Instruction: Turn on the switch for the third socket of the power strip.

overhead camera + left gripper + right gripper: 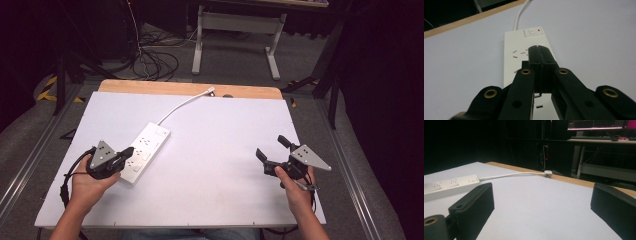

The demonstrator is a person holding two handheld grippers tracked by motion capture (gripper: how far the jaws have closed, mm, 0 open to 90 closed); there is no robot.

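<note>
Lying at the desk's point(210, 165) left side, the power strip point(145, 150) is met by the clenched left hand-held gripper point(129, 151), nothing grasped. The right hand-held gripper point(270, 147) is held released, well apart. Its switch point(532, 32) seems not yet pressed.

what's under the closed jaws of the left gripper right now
The white power strip lies beneath the shut left gripper, sockets and its switch visible ahead. The sockets directly below the jaws are covered.
</note>
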